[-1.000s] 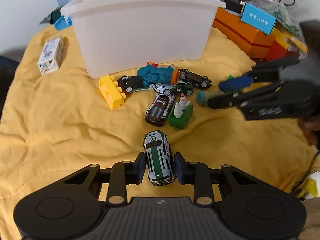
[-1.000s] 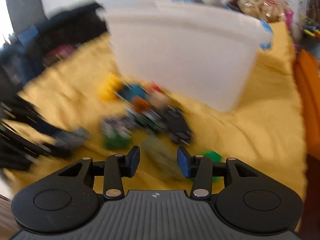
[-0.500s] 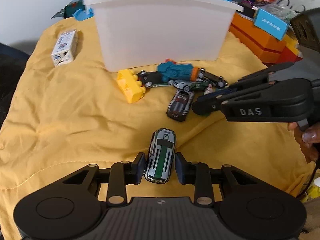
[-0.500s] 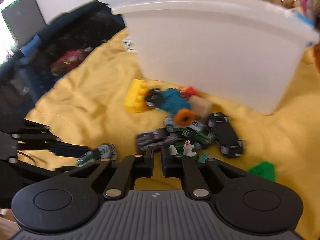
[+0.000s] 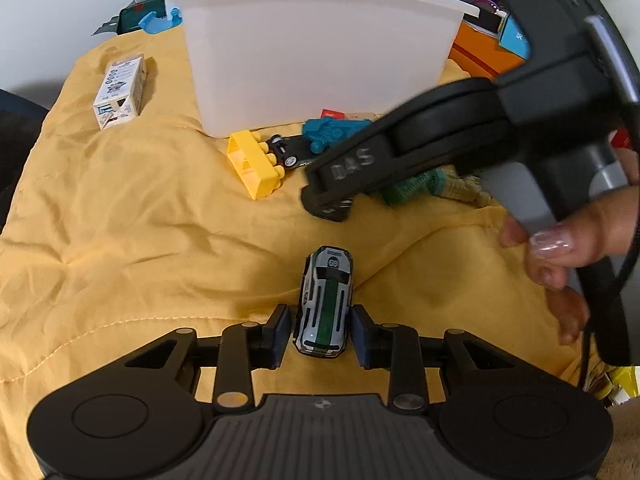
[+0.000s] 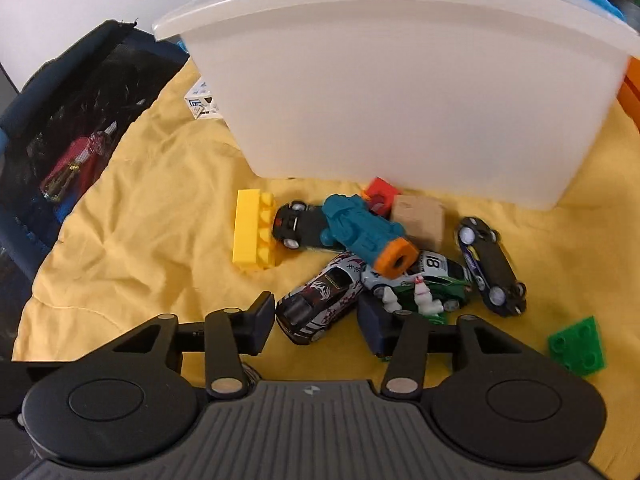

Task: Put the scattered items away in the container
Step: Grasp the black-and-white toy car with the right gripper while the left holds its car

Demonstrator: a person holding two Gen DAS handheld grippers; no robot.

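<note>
A white plastic tub (image 5: 316, 48) stands on the yellow cloth; it also shows in the right wrist view (image 6: 400, 92). My left gripper (image 5: 320, 334) has its pads on either side of a white and green toy car (image 5: 326, 302) with small gaps showing, the car resting on the cloth. My right gripper (image 6: 316, 322) is open around the rear of a black and white flame-patterned car (image 6: 320, 298). In front of the tub lie a yellow brick (image 6: 252, 234), a teal vehicle (image 6: 362, 234), a black car (image 6: 490, 266) and a green plate (image 6: 578, 344).
A small white carton (image 5: 120, 92) lies left of the tub. Orange boxes (image 5: 484, 50) and clutter stand at the back right. A wooden block (image 6: 418, 216) and a red block (image 6: 380, 192) sit by the tub wall. A dark bag (image 6: 72, 132) lies off the cloth's left edge.
My right gripper moved forward over the pile and opened around the flame-patterned car. My left gripper's pads have parted slightly from the white and green car.
</note>
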